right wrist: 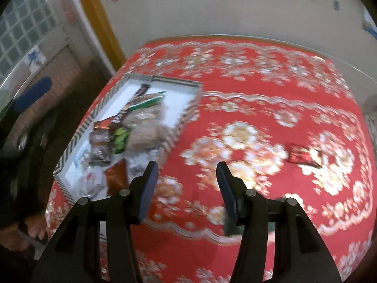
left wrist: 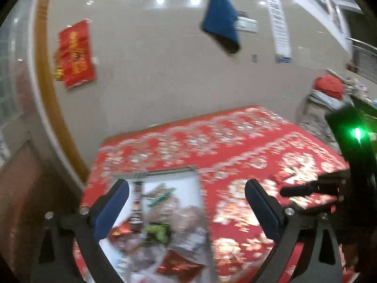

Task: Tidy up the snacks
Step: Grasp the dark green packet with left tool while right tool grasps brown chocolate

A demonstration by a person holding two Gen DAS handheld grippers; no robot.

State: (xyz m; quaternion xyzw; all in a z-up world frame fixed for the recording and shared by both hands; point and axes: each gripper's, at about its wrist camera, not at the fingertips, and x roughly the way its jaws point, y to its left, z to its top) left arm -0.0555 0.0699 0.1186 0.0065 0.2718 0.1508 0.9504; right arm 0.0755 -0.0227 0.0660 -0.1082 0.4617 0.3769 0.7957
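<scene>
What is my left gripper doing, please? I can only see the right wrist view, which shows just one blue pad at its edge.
Observer: The left gripper stands wide open with nothing between its pads; the snack tray shows between its fingers.
Operator: Thank you. Is anything hanging on the wall behind the table?
Observer: Yes, a blue cloth hangs there, left of a long white notice.
Operator: And beyond the table's right side in that view?
Observer: A red bag sits on a cluttered heap there.
</scene>
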